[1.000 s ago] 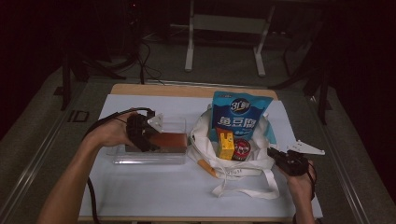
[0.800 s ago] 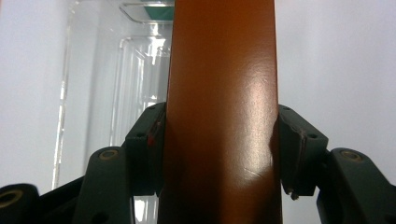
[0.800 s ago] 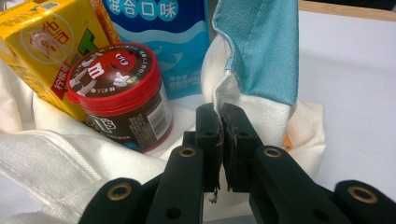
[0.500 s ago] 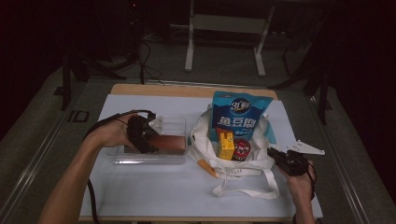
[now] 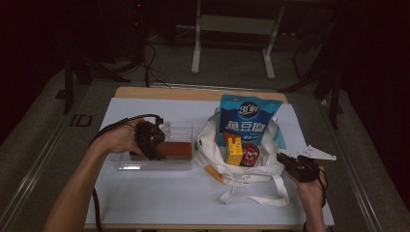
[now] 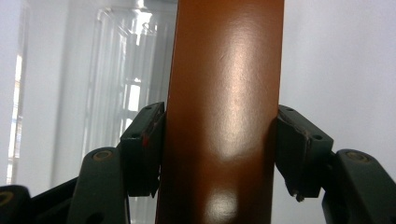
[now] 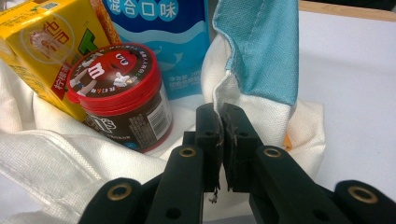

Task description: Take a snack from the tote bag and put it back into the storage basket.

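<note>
Gripping a brown box [image 6: 224,112], the left gripper [image 5: 155,145] sits over a clear tray [image 5: 181,129] at the table's [image 5: 159,198] left side — in the left gripper view the box runs up between both pads; the left pad [image 6: 142,149] looks flush on its side, the right pad's front corner meets it w/ a sliver of gap lower down. Jaws have just been opening a bit, box between them. From above the box lies w/ its far end toward the bag [image 5: 217,145], inside the tray's outline; can't tell if it rests on the tray floor. Right gripper [image 5: 292,164] is at the bag's right edge, jaws pressed together on the white rim cloth [image 7: 224,91], just below the teal lining [image 7: 257,46] — fabric pinched between the pads. Bag stands mid-table, mouth open, straps [image 5: 256,198] trailing toward the near edge. Inside: tall blue pouch [image 5: 249,121] upright at the back, yellow carton [image 5: 234,150] in front of it, red-lidded candy tub [image 7: 116,93] just beside the carton, leaning on it. An orange thing [image 5: 212,173] pokes out at the bag's near-left edge; can't tell what it is
</note>
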Demonstrator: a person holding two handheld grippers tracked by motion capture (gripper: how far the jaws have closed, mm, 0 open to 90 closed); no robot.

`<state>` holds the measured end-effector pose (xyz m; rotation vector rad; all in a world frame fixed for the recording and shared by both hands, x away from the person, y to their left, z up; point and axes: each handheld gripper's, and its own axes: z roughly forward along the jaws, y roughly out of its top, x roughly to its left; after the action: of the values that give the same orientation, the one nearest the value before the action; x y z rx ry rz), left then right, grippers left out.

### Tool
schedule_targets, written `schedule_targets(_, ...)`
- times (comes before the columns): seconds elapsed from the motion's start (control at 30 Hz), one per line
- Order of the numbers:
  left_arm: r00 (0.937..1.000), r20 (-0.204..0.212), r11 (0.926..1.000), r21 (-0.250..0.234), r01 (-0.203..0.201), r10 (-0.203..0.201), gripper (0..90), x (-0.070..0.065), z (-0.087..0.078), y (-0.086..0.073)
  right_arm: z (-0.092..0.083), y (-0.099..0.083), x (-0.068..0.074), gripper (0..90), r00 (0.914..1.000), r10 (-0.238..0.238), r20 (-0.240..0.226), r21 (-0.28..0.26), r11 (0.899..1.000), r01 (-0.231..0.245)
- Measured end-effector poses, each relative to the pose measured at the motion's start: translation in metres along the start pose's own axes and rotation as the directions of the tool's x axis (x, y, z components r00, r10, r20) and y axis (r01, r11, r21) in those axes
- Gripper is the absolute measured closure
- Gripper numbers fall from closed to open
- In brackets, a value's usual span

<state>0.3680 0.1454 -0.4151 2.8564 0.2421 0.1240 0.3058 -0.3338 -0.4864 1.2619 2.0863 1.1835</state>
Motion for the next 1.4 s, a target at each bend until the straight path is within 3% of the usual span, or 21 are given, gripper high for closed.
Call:
schedule_targets(0.23,0.9981,0.037,0.9987,-0.011,0.050,-0.049,36.8,0.003,0.005,-0.005,0.000,0.000,0.000,85.7,1.0000,0.000,-0.001,0.000,1.000,0.000)
schedule_targets(0.47,0.9965,0.052,0.9979,0.001,0.065,-0.065,31.8,0.003,0.008,-0.002,0.000,0.000,0.000,85.7,1.0000,0.000,0.000,0.000,1.000,0.000)
schedule_targets(0.5,0.9952,0.072,0.9978,0.000,0.066,-0.066,31.2,0.004,0.009,-0.002,0.000,0.000,0.000,85.6,1.0000,-0.001,-0.001,-0.001,1.000,0.001)
schedule_targets(0.53,0.9894,0.123,0.9969,-0.007,0.078,-0.077,36.2,0.004,0.009,-0.002,0.000,0.000,0.000,85.6,1.0000,0.000,-0.001,0.000,1.000,0.000)
schedule_targets(0.57,0.9882,0.131,0.9968,-0.001,0.079,-0.079,37.6,0.004,0.009,0.000,0.000,0.000,0.000,85.6,1.0000,0.000,-0.001,0.000,1.000,0.000)
schedule_targets(0.6,0.9917,0.108,0.9976,0.009,0.069,-0.070,36.9,0.003,0.010,0.000,0.000,0.000,0.000,85.6,1.0000,-0.001,-0.001,0.000,1.000,0.001)
schedule_targets(0.77,0.9909,0.103,0.9959,-0.011,0.089,-0.088,37.0,0.004,0.007,-0.003,-0.001,0.000,0.000,85.6,1.0000,0.000,-0.002,-0.001,1.000,0.000)
schedule_targets(1.03,0.9953,0.058,0.9946,-0.064,0.082,-0.078,39.5,0.003,0.000,-0.007,0.000,0.000,0.000,85.5,1.0000,0.001,-0.001,-0.001,1.000,-0.001)
schedule_targets(1.13,0.9950,0.060,0.9937,-0.073,0.085,-0.081,39.7,0.003,0.000,-0.007,0.000,0.000,-0.001,85.4,1.0000,0.003,-0.002,-0.003,1.000,-0.003)
schedule_targets(1.3,0.9951,0.019,0.9858,-0.136,0.099,-0.097,40.6,0.005,-0.006,-0.008,-0.001,0.000,0.000,85.3,1.0000,0.004,-0.002,-0.003,1.000,-0.004)
schedule_targets(1.4,0.9947,0.017,0.9804,-0.168,0.103,-0.102,40.8,0.005,-0.008,-0.008,-0.001,0.001,0.000,85.3,1.0000,0.006,-0.001,-0.003,1.000,-0.006)
